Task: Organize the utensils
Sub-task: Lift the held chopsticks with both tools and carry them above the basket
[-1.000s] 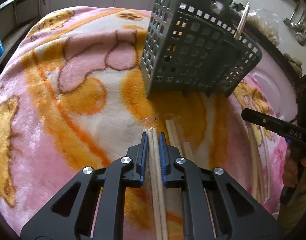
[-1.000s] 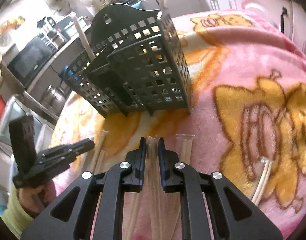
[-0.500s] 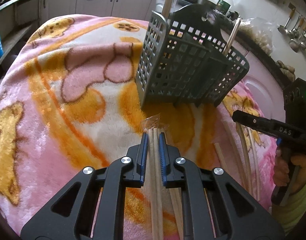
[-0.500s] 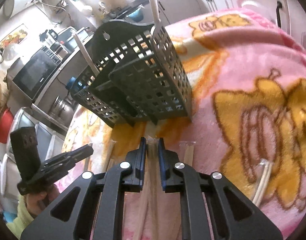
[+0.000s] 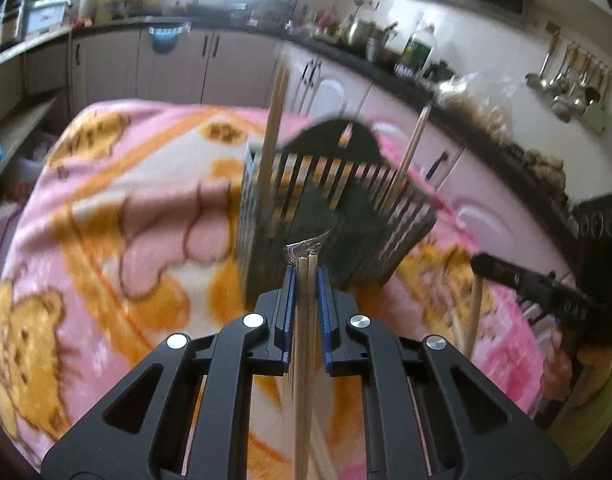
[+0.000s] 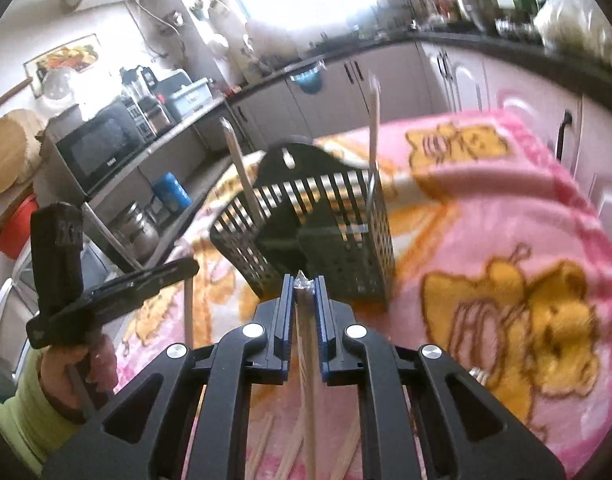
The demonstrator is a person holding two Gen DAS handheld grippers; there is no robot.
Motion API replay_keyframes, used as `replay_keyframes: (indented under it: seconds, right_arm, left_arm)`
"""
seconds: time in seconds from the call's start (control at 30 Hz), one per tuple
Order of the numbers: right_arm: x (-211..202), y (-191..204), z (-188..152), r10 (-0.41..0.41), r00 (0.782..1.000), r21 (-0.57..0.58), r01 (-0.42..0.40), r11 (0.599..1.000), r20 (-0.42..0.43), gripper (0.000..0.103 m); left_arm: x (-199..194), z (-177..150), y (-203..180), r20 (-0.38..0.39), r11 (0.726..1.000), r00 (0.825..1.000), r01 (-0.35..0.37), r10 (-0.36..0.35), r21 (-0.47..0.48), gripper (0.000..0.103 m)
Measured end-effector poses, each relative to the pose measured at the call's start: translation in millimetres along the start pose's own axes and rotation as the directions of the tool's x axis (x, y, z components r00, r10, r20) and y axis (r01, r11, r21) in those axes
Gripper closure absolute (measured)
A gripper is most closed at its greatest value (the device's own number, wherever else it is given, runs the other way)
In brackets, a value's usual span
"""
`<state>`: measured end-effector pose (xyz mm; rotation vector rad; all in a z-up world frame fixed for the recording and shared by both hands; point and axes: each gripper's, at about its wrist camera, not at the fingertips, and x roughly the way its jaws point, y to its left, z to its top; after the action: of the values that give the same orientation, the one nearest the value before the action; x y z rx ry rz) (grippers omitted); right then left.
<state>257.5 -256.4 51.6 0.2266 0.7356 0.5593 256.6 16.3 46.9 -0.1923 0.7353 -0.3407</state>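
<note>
My left tongs (image 5: 305,280) pinch a wrapped chopstick pair (image 5: 304,320) between the blue pads (image 5: 289,300), sticks running straight along the tongs, crinkled wrapper tip poking just past the fingertips. My right tongs (image 6: 304,292) likewise clamp another wrapped pair (image 6: 306,344), its plastic end sticking up between the pads. Both pairs are lifted off the pink blanket (image 5: 106,248) covering the bench. Loose chopsticks (image 6: 262,444) lie on the blanket under the right tongs; more sit near the right edge of the left view, blurry. Just ahead of both tongs stands the dark slotted utensil basket (image 5: 345,208), upright, tips of the held pairs pointing at its lower front wall, not inside any compartment. Two chopsticks (image 5: 274,128) already stand in the basket, one at the left corner, one leaning toward the right side (image 5: 411,148). In the right view my other hand (image 6: 78,372) grips the left tool's handle, green sleeve (image 6: 22,420) showing. Beyond: kitchen cabinets (image 5: 178,68), a microwave (image 6: 102,148), hanging ladles (image 5: 565,84). Motion blur throughout.
</note>
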Motion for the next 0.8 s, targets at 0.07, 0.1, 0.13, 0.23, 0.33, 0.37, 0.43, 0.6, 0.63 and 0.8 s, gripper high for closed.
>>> replay_keyframes:
  seconds: [0.07, 0.1, 0.13, 0.23, 0.33, 0.37, 0.43, 0.6, 0.63, 0.8]
  right_arm:
    - [-10.5, 3.2, 7.4, 0.004, 0.999, -0.004, -0.004, 1.000, 0.038, 0.094]
    - [-15.7, 3.9, 11.1, 0.007, 0.998, -0.004, -0.007, 1.000, 0.058, 0.094]
    - [-19.7, 4.1, 14.2, 0.010, 0.997, -0.003, -0.009, 1.000, 0.073, 0.094]
    - [-35.6, 4.4, 27.3, 0.019, 0.989, 0.002, -0.019, 1.000, 0.144, 0.094]
    - [-48.4, 4.8, 37.9, 0.022, 0.977, 0.007, -0.024, 1.000, 0.210, 0.094]
    - [-51.4, 4.5, 41.1, 0.023, 0.973, 0.009, -0.025, 1.000, 0.229, 0.094]
    - [-58.7, 5.3, 50.3, 0.013, 0.960, 0.008, -0.016, 1.000, 0.278, 0.094]
    - [-66.6, 5.2, 68.7, 0.006, 0.936, 0.002, -0.007, 1.000, 0.352, 0.094]
    - [-66.8, 4.8, 71.6, 0.002, 0.933, 0.002, -0.003, 1.000, 0.361, 0.094]
    - [-62.4, -0.8, 87.5, -0.026, 0.918, 0.006, 0.025, 1.000, 0.396, 0.094]
  left_arm:
    - [-8.4, 11.6, -5.8, 0.042, 1.000, 0.999, 0.006, -0.006, 0.005, 0.098]
    - [-13.9, 19.8, -10.4, 0.069, 1.000, 0.997, 0.012, -0.013, 0.009, 0.098]
    - [-17.4, 25.0, -13.3, 0.087, 1.000, 0.996, 0.016, -0.017, 0.013, 0.099]
    - [-29.6, 44.3, -24.1, 0.146, 0.999, 0.989, 0.026, -0.030, 0.029, 0.099]
    - [-41.5, 63.8, -32.5, 0.206, 0.999, 0.978, 0.034, -0.042, 0.041, 0.099]
    - [-44.6, 69.3, -35.1, 0.224, 0.998, 0.974, 0.032, -0.041, 0.045, 0.099]
    - [-50.7, 80.8, -40.6, 0.265, 0.998, 0.963, 0.030, -0.042, 0.049, 0.099]
    - [-56.3, 103.9, -49.5, 0.341, 0.999, 0.939, 0.021, -0.035, 0.044, 0.099]
    - [-56.1, 108.8, -51.0, 0.354, 0.999, 0.934, 0.024, -0.037, 0.041, 0.099]
    - [-55.9, 125.0, -56.4, 0.412, 1.000, 0.911, 0.020, -0.028, 0.022, 0.099]
